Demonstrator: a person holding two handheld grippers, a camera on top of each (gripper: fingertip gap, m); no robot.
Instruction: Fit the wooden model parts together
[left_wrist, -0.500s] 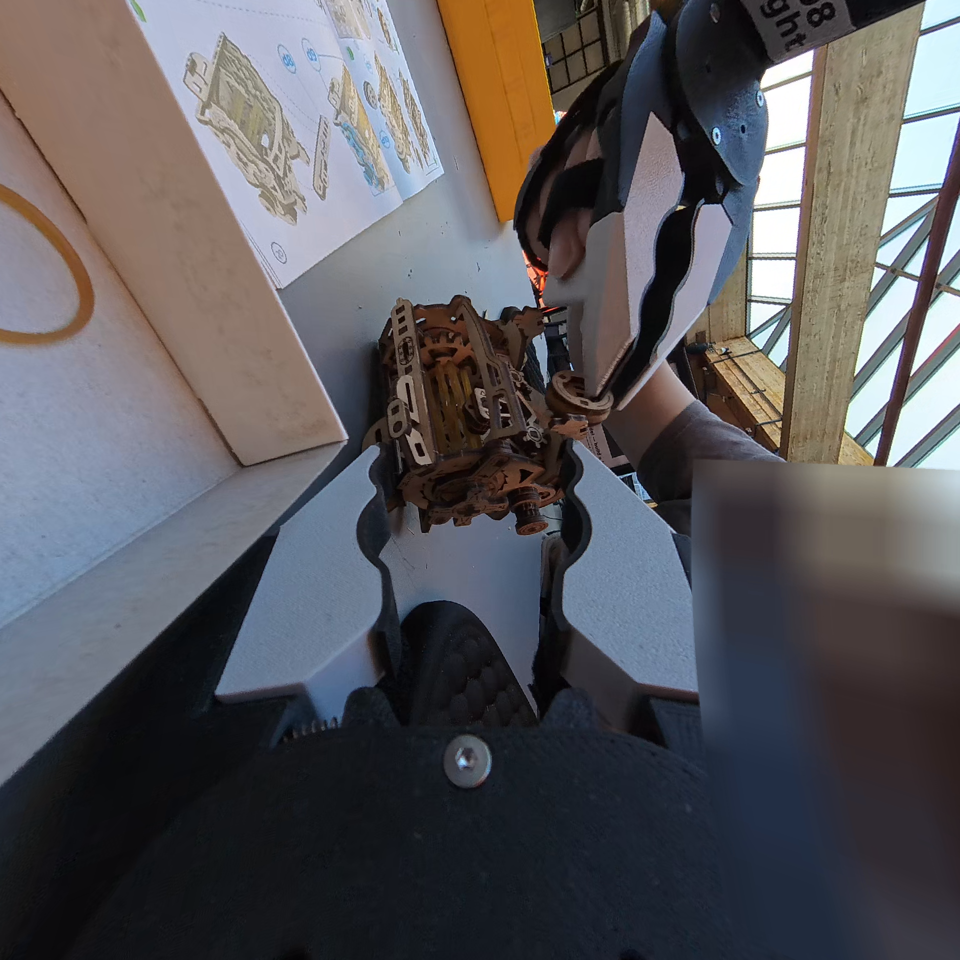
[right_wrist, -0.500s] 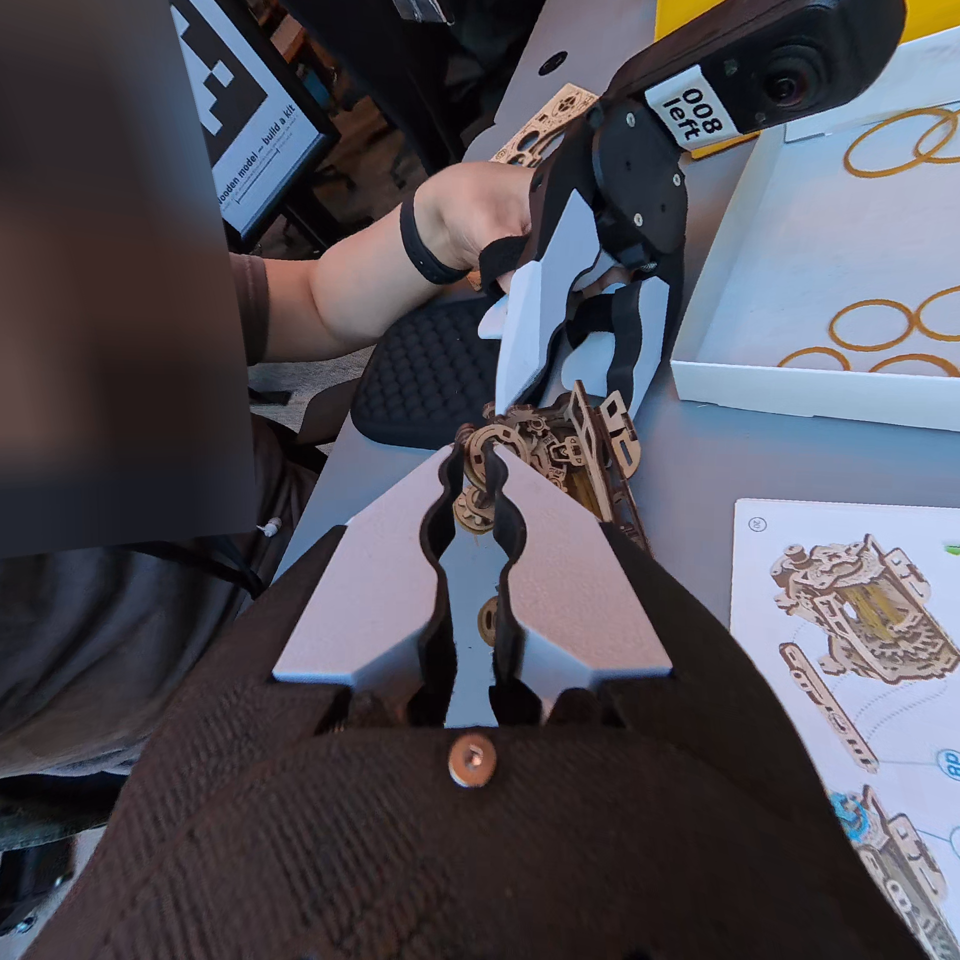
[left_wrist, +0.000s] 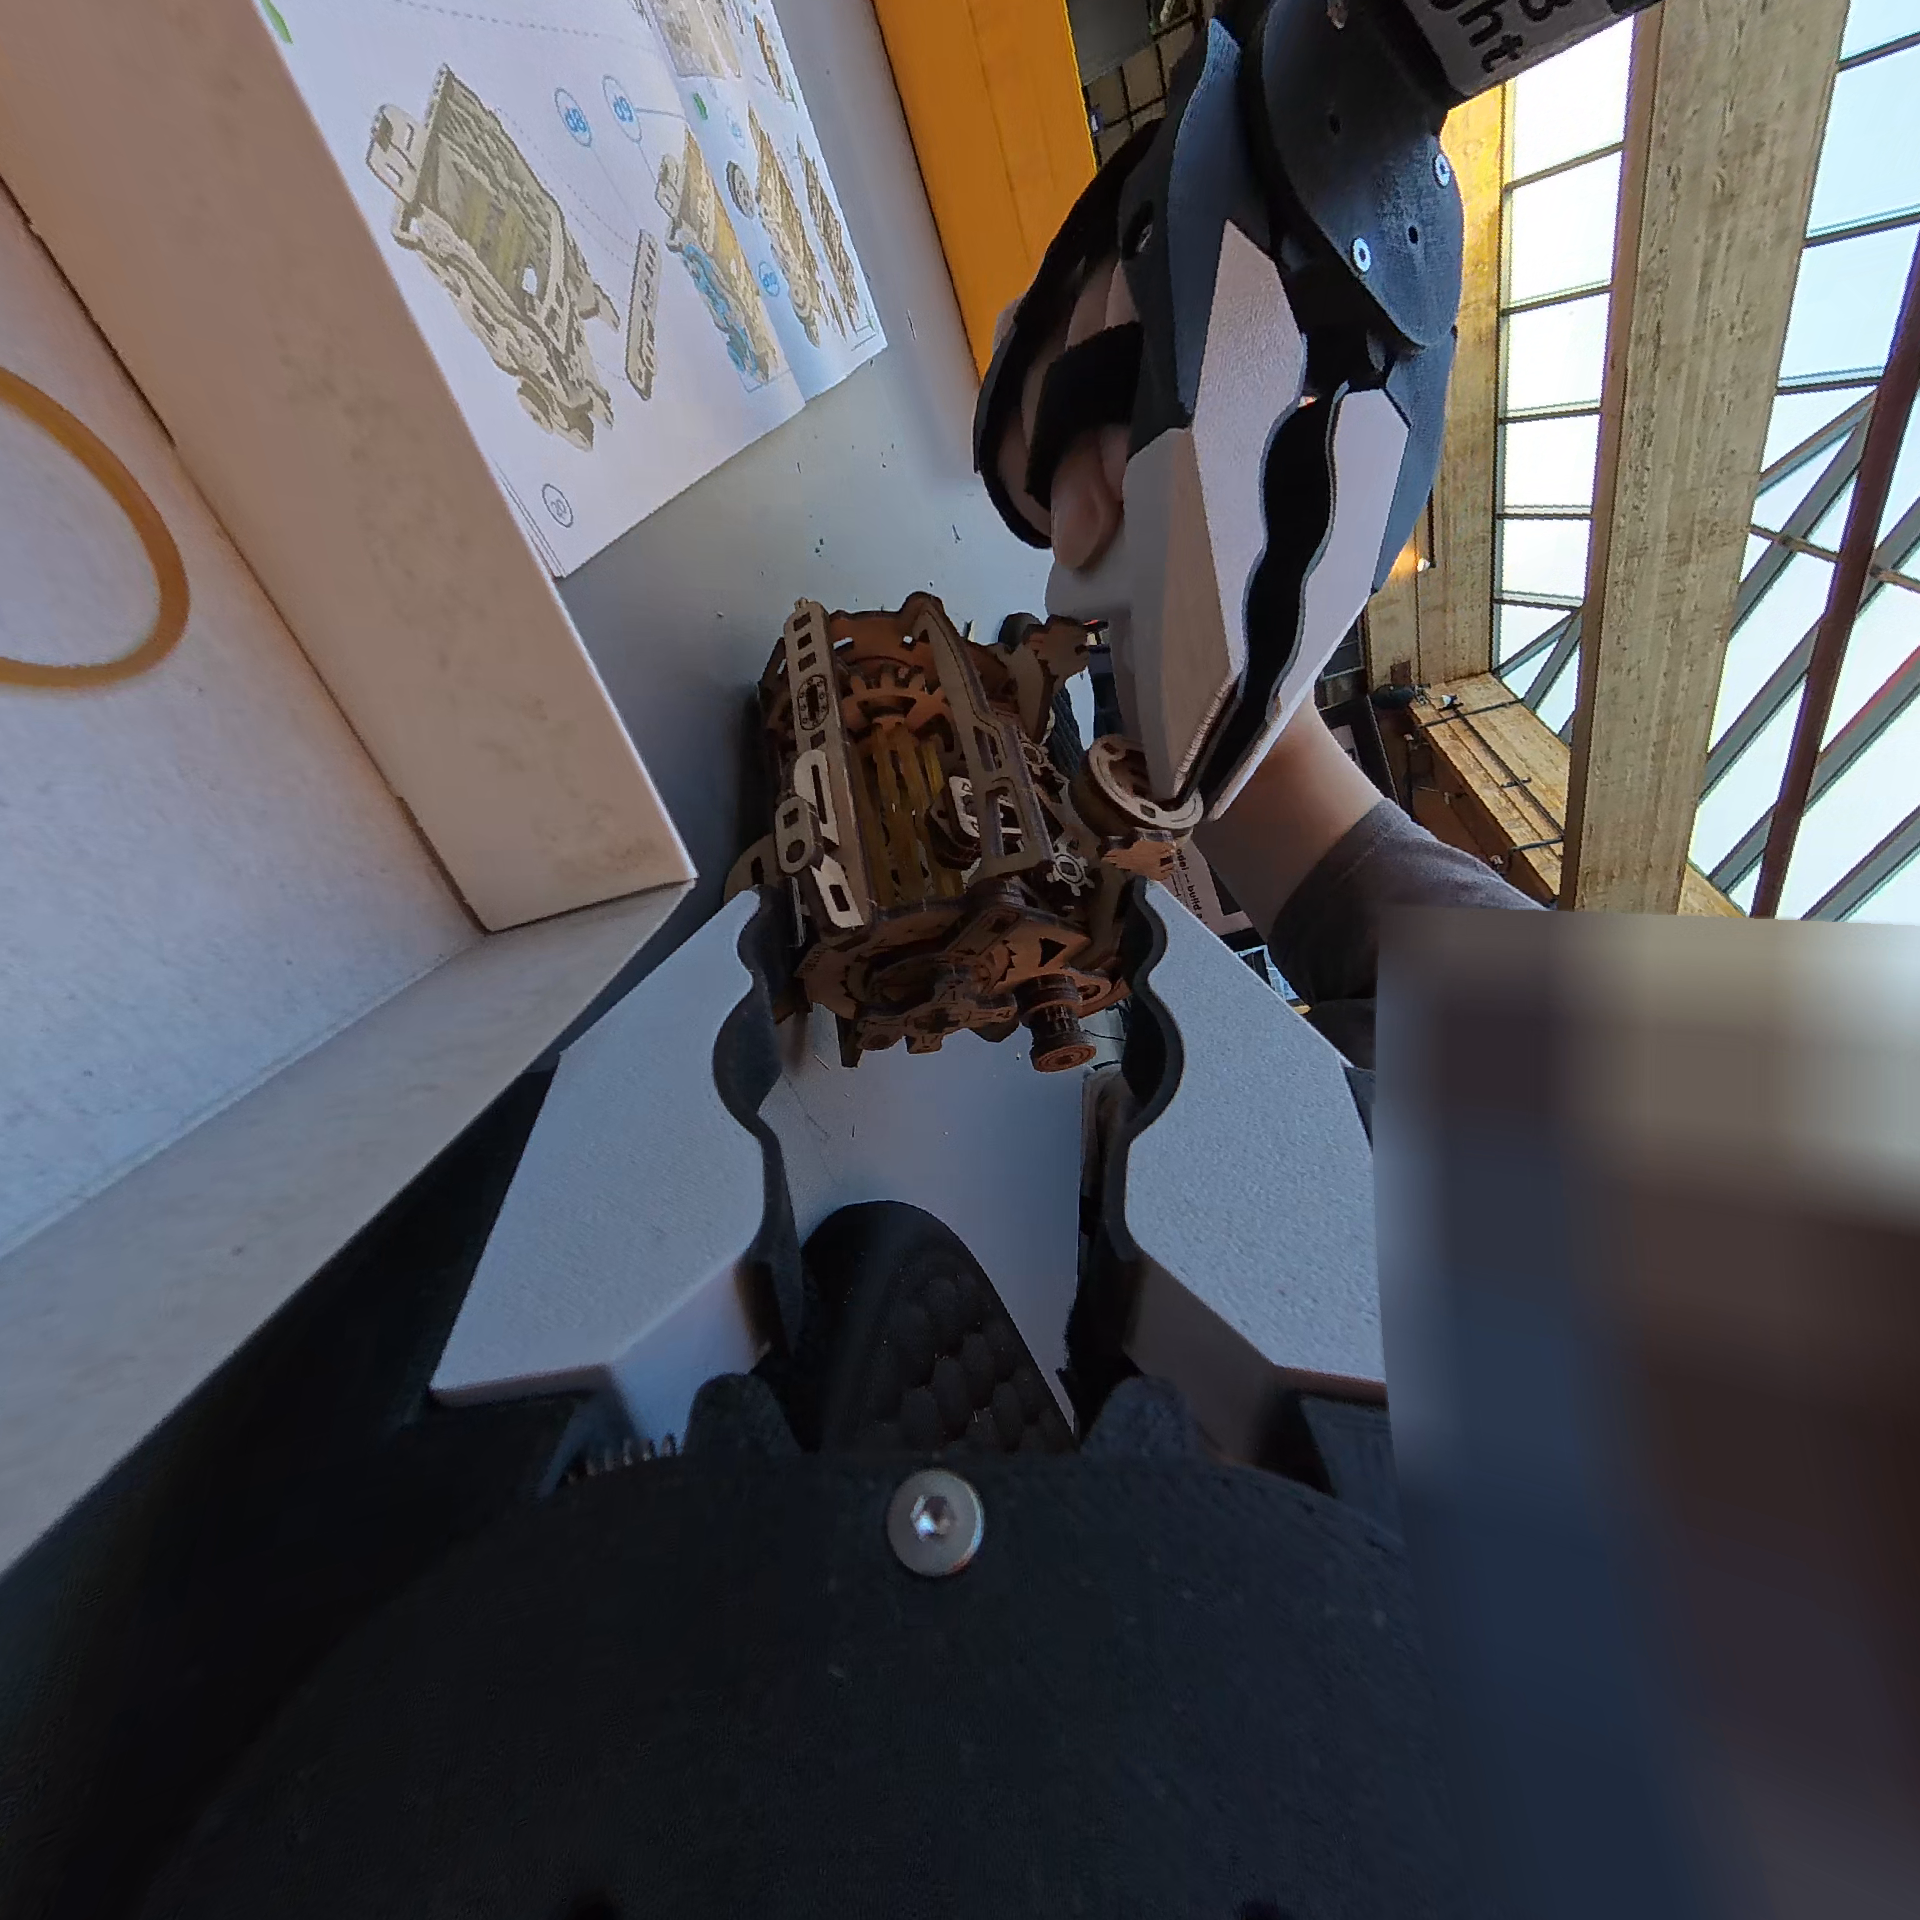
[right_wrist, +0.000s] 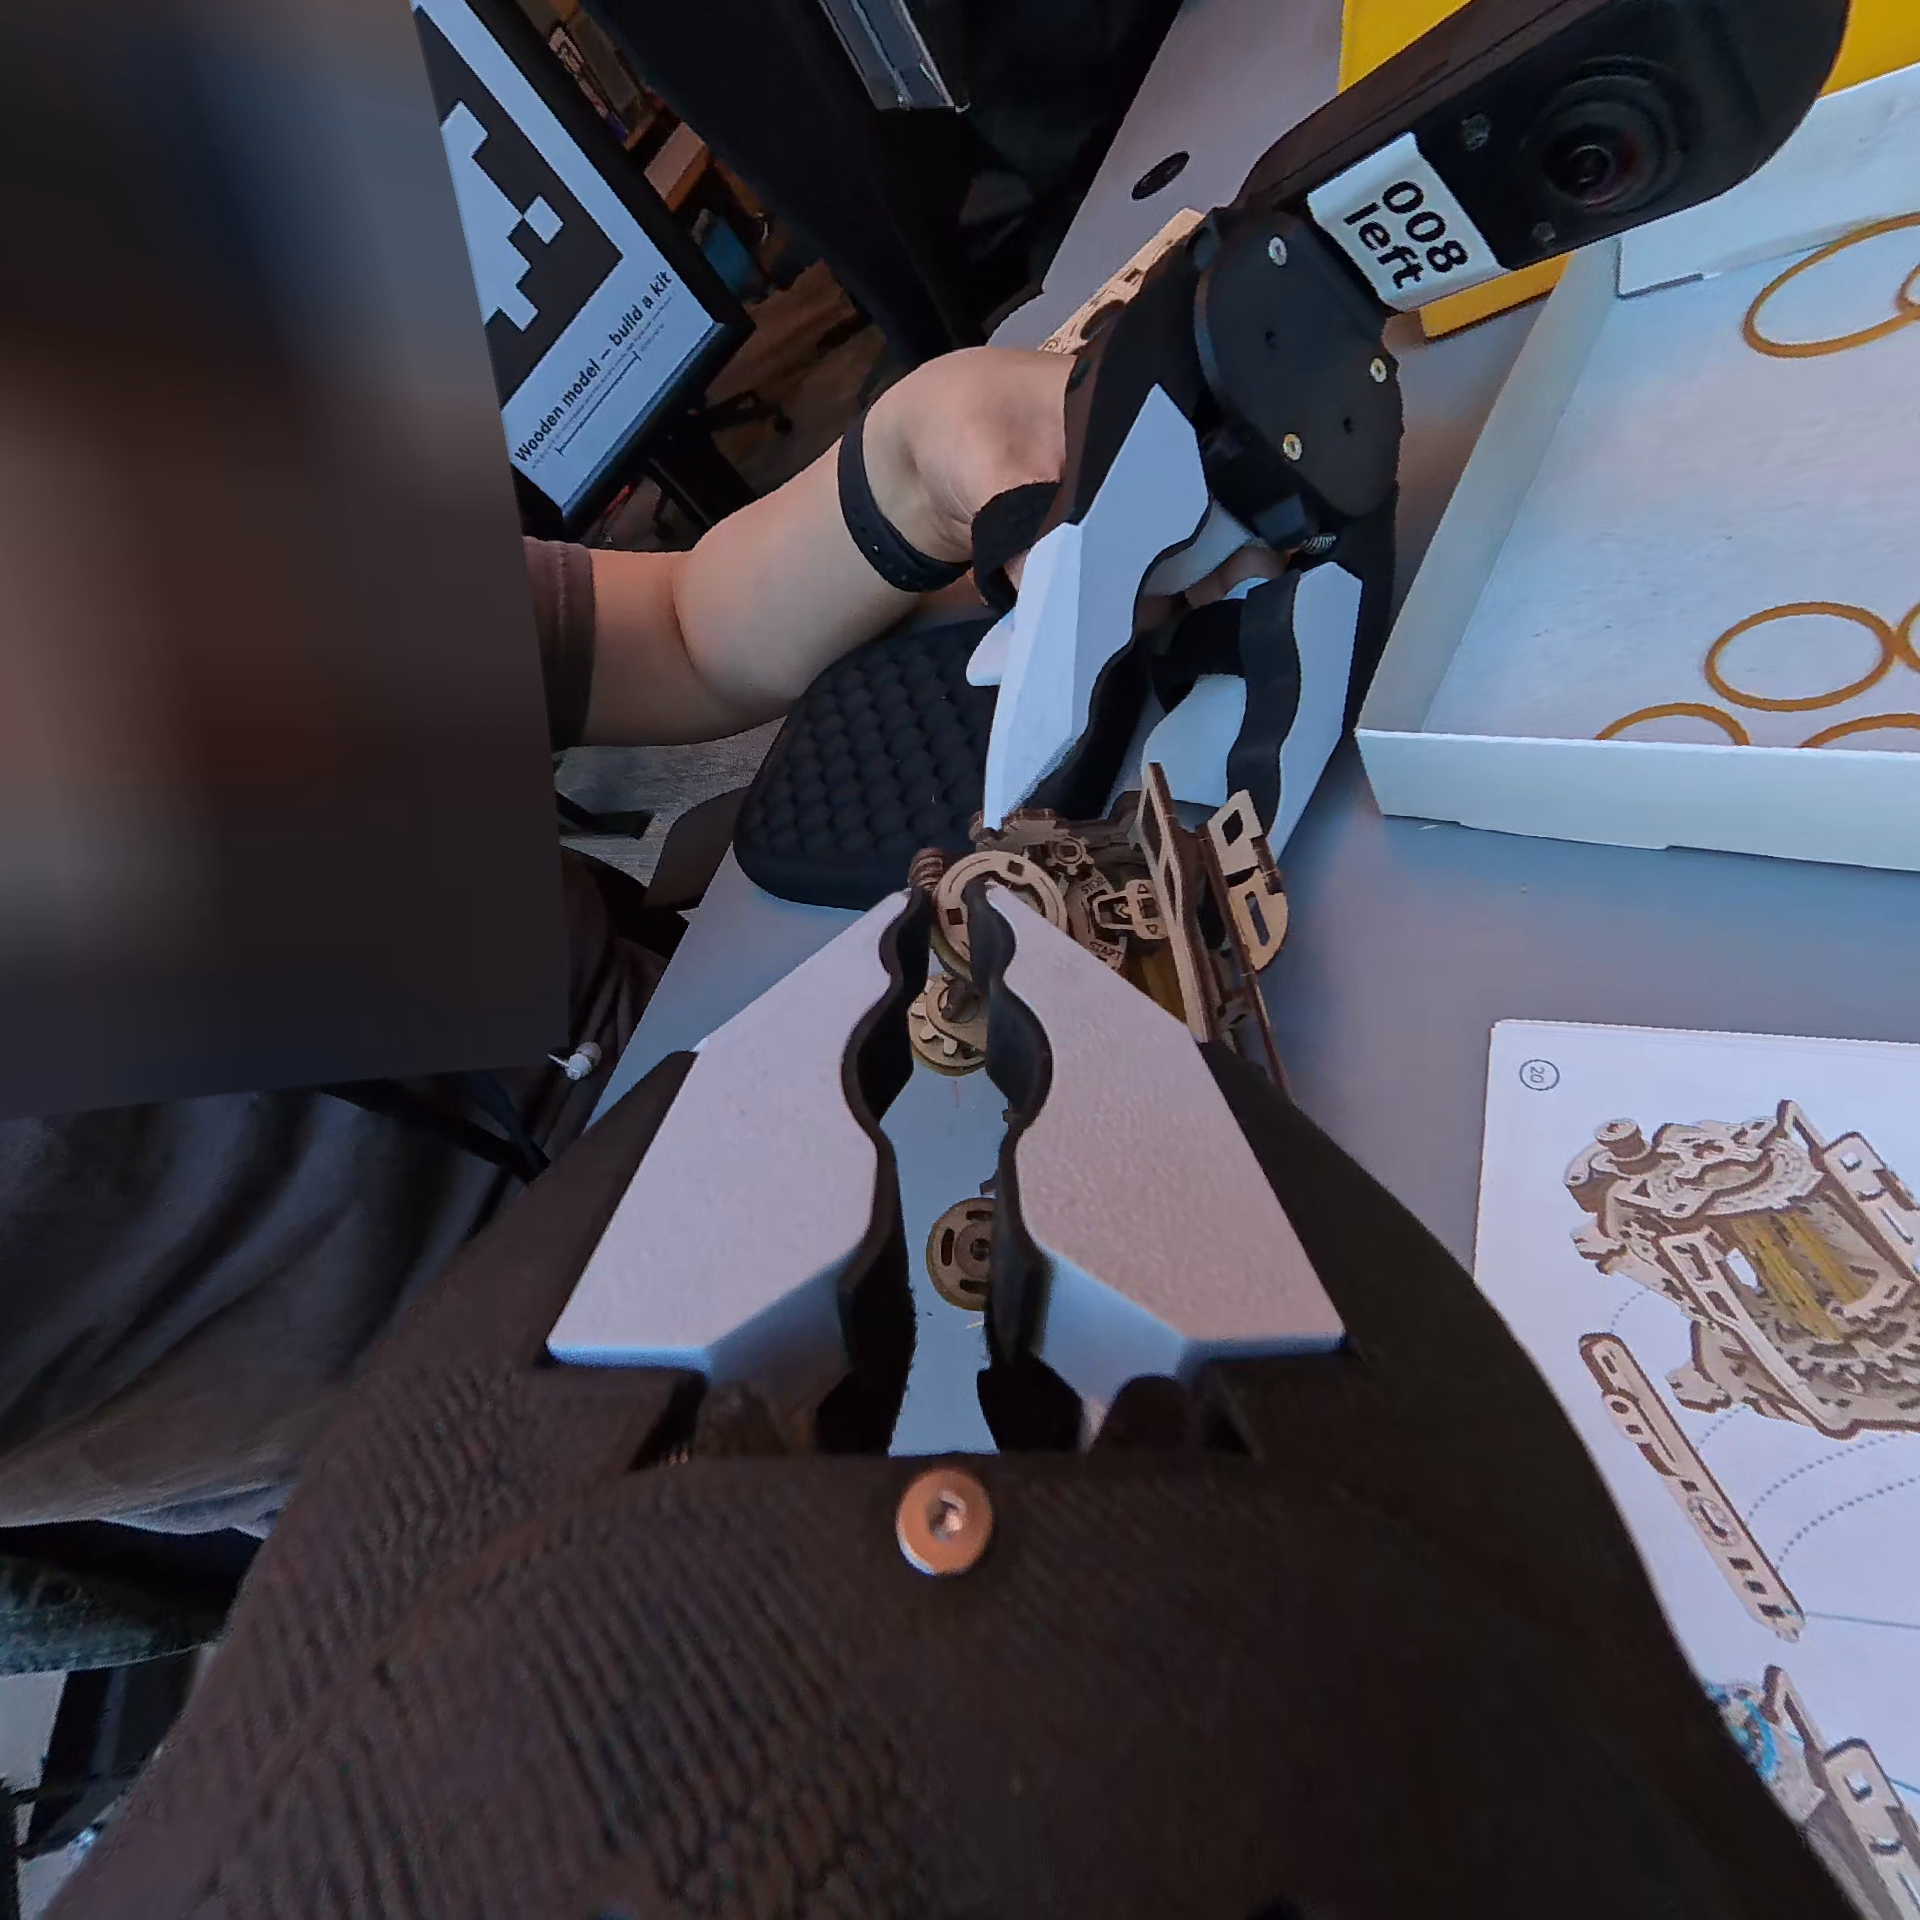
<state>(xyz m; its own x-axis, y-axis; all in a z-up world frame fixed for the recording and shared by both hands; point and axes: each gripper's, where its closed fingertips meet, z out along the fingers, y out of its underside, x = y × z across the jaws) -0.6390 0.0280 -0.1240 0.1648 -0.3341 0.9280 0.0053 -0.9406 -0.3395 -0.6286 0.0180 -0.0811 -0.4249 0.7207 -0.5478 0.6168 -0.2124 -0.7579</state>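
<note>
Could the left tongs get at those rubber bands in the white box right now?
Probably not: the left tongs are closed around the wooden model. The rubber bands lie uncovered in the box beside them.

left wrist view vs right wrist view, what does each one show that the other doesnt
Only the left wrist view shows the windows and wooden beam. Only the right wrist view shows the black bumpy pad, a loose wooden disc on the table, and the person's wristband. Both show the wooden model, the round wooden part pinched by the right gripper, the white tray and the instruction sheet.

White tray (right_wrist: 1621, 795) wall beside wooden model (right_wrist: 1164, 914); instruction sheet (right_wrist: 1704, 1351) near; bare table (right_wrist: 1403, 956) between.
</note>
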